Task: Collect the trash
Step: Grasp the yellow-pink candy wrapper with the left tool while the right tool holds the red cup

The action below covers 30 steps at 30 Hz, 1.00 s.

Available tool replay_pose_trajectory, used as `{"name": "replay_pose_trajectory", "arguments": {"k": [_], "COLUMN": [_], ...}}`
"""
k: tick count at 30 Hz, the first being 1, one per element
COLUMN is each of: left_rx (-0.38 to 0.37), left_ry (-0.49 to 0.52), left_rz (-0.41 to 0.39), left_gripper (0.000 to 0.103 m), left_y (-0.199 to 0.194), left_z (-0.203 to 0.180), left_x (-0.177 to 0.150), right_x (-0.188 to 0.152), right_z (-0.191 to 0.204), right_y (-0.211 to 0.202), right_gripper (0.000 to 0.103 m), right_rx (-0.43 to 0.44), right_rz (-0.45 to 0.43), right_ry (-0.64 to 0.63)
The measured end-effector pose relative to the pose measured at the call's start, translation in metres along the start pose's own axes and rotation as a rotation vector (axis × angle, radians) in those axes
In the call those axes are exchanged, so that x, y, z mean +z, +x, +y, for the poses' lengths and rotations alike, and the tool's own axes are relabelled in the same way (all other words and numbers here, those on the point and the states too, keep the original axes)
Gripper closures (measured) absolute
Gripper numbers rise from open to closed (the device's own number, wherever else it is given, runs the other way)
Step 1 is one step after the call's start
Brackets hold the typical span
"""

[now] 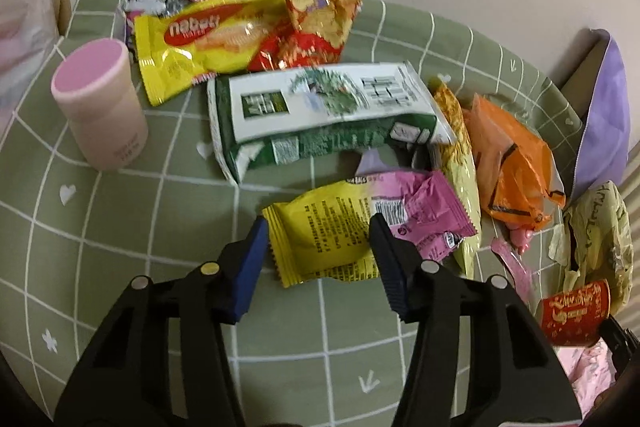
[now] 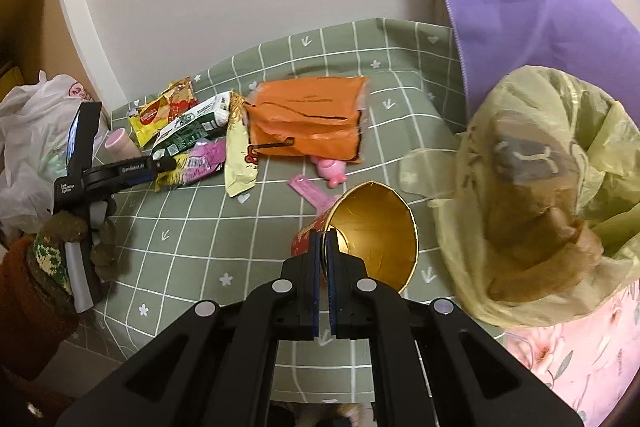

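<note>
Gold-lined and red outside, the paper cup (image 2: 372, 227) is pinched by its rim in the right gripper (image 2: 325, 241), whose jaws are pressed together on the wall; its mouth faces the camera, its long axis tilting away and to the left. Just right of it gapes the yellowish trash bag (image 2: 532, 195), contents murky. The left gripper (image 1: 318, 227) stands half spread over the yellow-and-pink wrapper (image 1: 352, 227), which lies flat between its fingers, long axis across them, pads not visibly pressing it. Beyond, a green-and-white pack (image 1: 320, 115) is blurred.
</note>
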<state>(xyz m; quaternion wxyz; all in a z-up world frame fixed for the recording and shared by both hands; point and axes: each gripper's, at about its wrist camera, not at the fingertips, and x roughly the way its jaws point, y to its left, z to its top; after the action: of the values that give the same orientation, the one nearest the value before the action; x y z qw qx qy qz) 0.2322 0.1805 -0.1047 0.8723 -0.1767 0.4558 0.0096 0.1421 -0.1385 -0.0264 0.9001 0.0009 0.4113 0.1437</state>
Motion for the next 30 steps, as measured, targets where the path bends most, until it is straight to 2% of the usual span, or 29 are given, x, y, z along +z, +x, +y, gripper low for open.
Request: {"name": "replay_pose_trajectory", "arguments": {"k": [4,8,11,13,16,18,20,23,26,29,30], "left_rx": [-0.028,-0.056,-0.013,0.029,0.045,0.039,0.027,0.01,-0.012,0.008,0.018], "left_ry": [0.029,0.105,0.18,0.21,0.175,0.132,0.123,0.168,0.2,0.253,0.254], "left_rz": [-0.001,-0.029,-0.04,-0.041,-0.036,-0.028,0.007,0.035,0.027,0.0,0.005], "left_gripper": [0.063,0.062,0.052,0.049,0.041,0.026,0.022,0.022,0.022,0.023,0.027], "left_y": [-0.012,-0.035,-0.043,-0.048,-0.057,-0.055,-0.044,-0.031,-0.03,-0.03,-0.026], "left_z": [-0.014,-0.039,-0.055,-0.058,-0.048,-0.043,-0.04,-0.04,-0.041,-0.04,-0.039], "left_x": [-0.008,-0.024,-0.031,-0.032,-0.029,-0.023,-0.021,-0.021,-0.019,-0.011,-0.007], "right_x": [0.007,0.013,0.015,0.016,0.016,0.015,0.014,0.014,0.014,0.01,0.009], "right_z": [-0.006,-0.012,-0.021,-0.029,-0.039,-0.038,-0.036,-0.028,-0.017,-0.014,-0.015], "right_y": [0.001,0.006,0.009,0.012,0.018,0.021,0.025,0.026,0.023,0.024,0.023], "right_gripper": [0.098,0.098,0.098,0.098,0.098,0.098,0.098,0.098,0.098,0.098,0.098], "right_rx": [0.042,0.114,0.165,0.203,0.248,0.244,0.24,0.222,0.195,0.164,0.155], "right_rz": [-0.011,-0.002,0.001,0.001,0.008,0.004,0.014,0.014,0.008,0.01,0.011], "right_ry": [-0.035,-0.085,-0.113,-0.114,-0.114,-0.132,-0.122,-0.113,-0.116,-0.105,-0.08]}}
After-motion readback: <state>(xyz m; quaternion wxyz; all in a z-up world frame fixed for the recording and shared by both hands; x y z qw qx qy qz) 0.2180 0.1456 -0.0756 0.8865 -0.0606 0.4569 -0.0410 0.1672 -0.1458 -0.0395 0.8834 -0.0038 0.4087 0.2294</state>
